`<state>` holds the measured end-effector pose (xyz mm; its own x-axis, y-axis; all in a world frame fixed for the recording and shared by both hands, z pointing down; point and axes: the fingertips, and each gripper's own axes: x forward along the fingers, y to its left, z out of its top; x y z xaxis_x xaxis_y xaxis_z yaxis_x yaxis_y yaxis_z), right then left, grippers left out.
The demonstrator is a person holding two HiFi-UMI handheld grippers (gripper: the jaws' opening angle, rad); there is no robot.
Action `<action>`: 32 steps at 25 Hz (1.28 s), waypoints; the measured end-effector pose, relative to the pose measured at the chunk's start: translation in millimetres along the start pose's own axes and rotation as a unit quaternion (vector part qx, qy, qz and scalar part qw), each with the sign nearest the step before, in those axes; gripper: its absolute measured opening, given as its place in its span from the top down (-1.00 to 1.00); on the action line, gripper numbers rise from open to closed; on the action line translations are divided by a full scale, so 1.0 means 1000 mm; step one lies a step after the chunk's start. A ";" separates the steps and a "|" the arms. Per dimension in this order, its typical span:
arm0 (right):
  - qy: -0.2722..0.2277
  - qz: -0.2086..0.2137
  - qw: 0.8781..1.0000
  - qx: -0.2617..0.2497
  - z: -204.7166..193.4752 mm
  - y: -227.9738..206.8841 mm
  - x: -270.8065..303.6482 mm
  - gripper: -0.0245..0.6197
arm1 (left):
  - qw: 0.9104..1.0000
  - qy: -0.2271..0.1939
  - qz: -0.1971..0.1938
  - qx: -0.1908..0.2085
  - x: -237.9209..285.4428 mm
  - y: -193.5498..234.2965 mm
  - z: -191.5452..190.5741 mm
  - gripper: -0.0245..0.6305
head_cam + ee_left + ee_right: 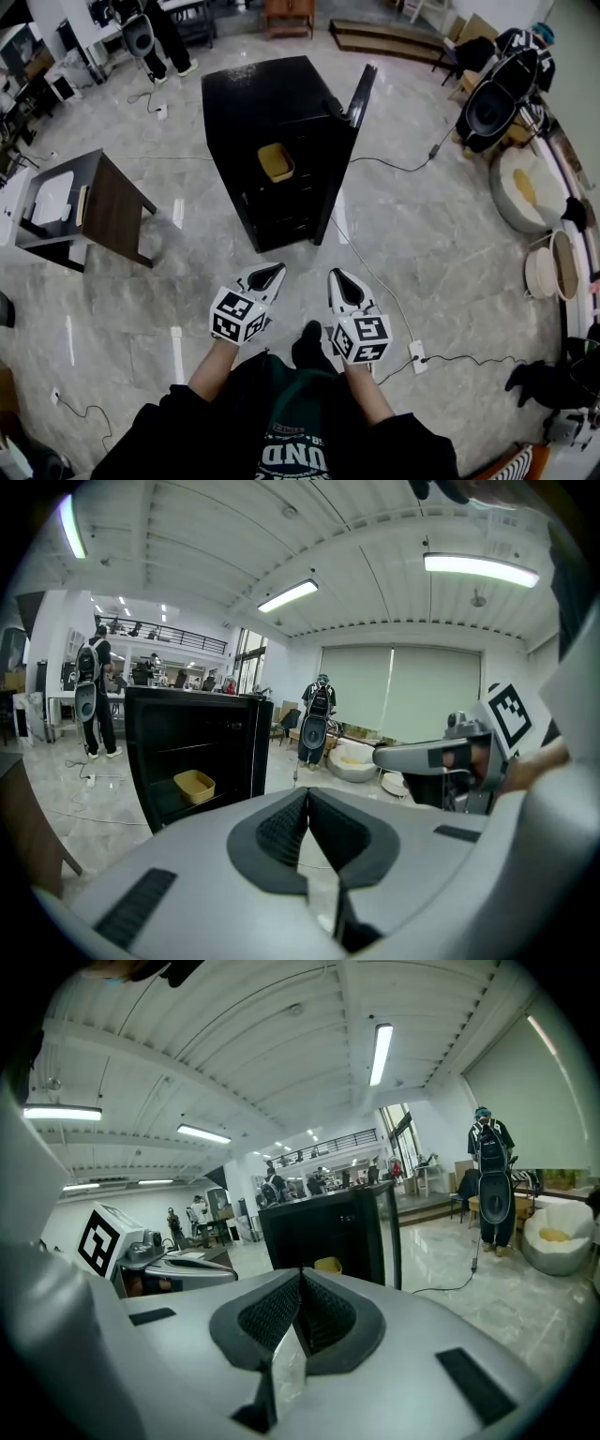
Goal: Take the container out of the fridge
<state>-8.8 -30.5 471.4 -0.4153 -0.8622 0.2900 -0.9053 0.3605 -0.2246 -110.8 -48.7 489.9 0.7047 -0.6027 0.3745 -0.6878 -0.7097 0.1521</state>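
Awaiting pickup: yellow container [277,161] inside black fridge [253,94], door [362,96] open for access; left gripper [271,273], right gripper [339,277] closed, empty, well short.

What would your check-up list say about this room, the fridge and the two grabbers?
Surface: grey marble-look floor.
Job's things: black fridge, door open; yellow container on a shelf inside.
Clutter: small dark table left of the fridge.
Grippers: left gripper and right gripper both shut, empty, short of the fridge.
Cables: cord by the door; power strip near the right gripper.
Surroundings: person standing far behind.
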 end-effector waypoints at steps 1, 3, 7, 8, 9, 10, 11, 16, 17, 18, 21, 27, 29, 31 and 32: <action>0.000 0.004 1.000 0.000 0.004 -0.006 0.007 0.81 | 1.000 0.000 0.003 -0.001 0.007 0.003 0.004 0.88; 0.002 0.013 1.000 -0.002 0.011 -0.017 0.018 0.81 | 1.000 0.001 0.011 -0.002 0.021 0.009 0.011 0.88; 0.004 0.033 0.999 -0.007 0.020 -0.038 0.038 0.81 | 1.000 -0.002 0.031 -0.007 0.043 0.020 0.022 0.88; 0.004 0.039 0.999 -0.009 0.022 -0.042 0.041 0.81 | 0.999 -0.003 0.035 -0.007 0.047 0.021 0.024 0.88; 0.003 0.046 0.999 -0.011 0.024 -0.045 0.045 0.81 | 0.999 -0.003 0.039 -0.007 0.052 0.023 0.026 0.88; 0.002 0.052 0.999 -0.014 0.025 -0.048 0.048 0.81 | 0.999 -0.003 0.042 -0.006 0.055 0.023 0.027 0.88; 0.003 0.056 0.998 -0.016 0.026 -0.051 0.051 0.81 | 0.999 -0.003 0.044 -0.006 0.059 0.024 0.029 0.88; 0.009 0.065 0.998 -0.019 0.028 -0.060 0.061 0.81 | 0.998 0.003 0.054 -0.008 0.071 0.029 0.031 0.88; 0.009 0.065 0.998 -0.018 0.029 -0.063 0.063 0.81 | 0.998 0.004 0.056 -0.009 0.073 0.031 0.032 0.88; 0.009 0.064 0.998 -0.017 0.030 -0.066 0.065 0.81 | 0.998 0.003 0.057 -0.010 0.076 0.032 0.033 0.88; 0.009 0.062 0.998 -0.014 0.032 -0.075 0.069 0.81 | 0.998 0.003 0.058 -0.009 0.085 0.035 0.036 0.88; 0.006 0.050 0.999 -0.011 0.038 -0.091 0.081 0.81 | 0.999 0.002 0.049 0.000 0.105 0.045 0.045 0.88; 0.008 0.047 0.999 -0.012 0.039 -0.094 0.085 0.81 | 0.999 0.004 0.048 0.006 0.111 0.050 0.048 0.88; 0.009 0.045 0.999 -0.013 0.040 -0.096 0.089 0.81 | 0.999 0.006 0.049 0.009 0.115 0.055 0.049 0.88; 0.010 0.043 0.999 -0.013 0.040 -0.098 0.090 0.81 | 0.999 0.006 0.049 0.008 0.117 0.058 0.050 0.88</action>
<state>45.5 -157.6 482.6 -0.4933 -0.8205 0.2888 -0.8680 0.4425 -0.2254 -59.6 -178.1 497.1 0.6319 -0.6652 0.3978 -0.7504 -0.6535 0.0992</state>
